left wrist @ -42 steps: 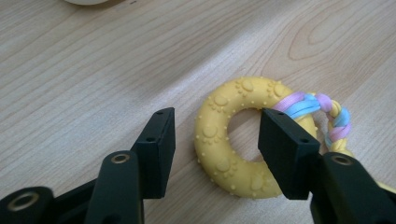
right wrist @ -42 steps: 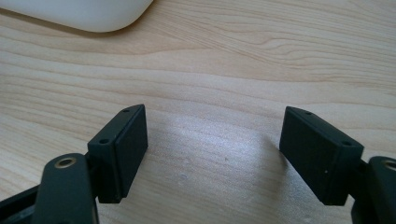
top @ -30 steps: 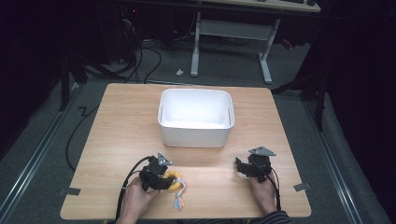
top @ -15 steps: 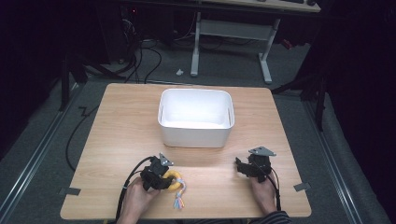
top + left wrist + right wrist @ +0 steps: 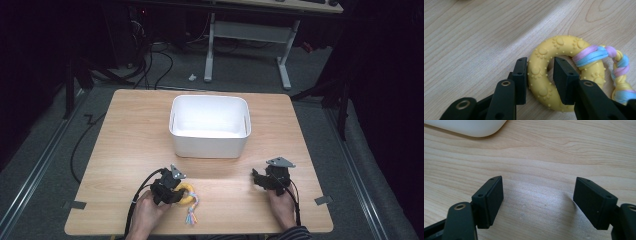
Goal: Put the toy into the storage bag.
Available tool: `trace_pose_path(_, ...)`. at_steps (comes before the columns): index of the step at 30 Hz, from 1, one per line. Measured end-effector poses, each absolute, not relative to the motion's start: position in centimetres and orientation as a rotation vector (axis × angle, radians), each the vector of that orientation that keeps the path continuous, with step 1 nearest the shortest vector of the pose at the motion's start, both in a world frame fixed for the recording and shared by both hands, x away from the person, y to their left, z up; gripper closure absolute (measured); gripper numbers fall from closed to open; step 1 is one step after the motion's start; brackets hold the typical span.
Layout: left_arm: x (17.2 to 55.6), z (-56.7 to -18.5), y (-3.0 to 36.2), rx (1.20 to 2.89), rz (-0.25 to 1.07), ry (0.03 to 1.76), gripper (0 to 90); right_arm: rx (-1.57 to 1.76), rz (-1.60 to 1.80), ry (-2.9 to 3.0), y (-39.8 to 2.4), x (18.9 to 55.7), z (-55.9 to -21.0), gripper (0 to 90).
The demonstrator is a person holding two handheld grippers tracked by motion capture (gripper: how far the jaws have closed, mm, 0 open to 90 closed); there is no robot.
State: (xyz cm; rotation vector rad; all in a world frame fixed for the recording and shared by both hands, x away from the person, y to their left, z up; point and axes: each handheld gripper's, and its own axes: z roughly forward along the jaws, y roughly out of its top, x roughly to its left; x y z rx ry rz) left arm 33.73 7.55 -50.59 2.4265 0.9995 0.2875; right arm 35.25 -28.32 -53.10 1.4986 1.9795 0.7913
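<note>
Left tool [image 5: 540, 75] has just been closing onto the yellow ring toy [image 5: 549, 72]; next, lift toward the tub [image 5: 210, 145] at twelve o'clock; right tool [image 5: 537, 202] gapes empty.

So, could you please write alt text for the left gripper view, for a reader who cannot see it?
The left hand-held gripper has just closed its two black jaws on one side of a bumpy yellow ring toy, one jaw outside the ring, one through its hole. A pink, blue and yellow braided rope is tied round the ring, lying on the wooden table.
</note>
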Motion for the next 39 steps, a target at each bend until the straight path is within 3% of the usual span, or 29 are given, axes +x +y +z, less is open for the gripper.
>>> trace_pose_path(18,33.7,-49.7,8.3,2.372,0.252,1.01,66.8,1.492,0.789,1.976,-28.2,35.2,-53.1,24.5)
trace_pose_path(39,33.4,-46.5,9.2,2.317,0.297,0.988,67.4,1.487,0.786,1.979,-28.2,35.2,-53.1,25.0)
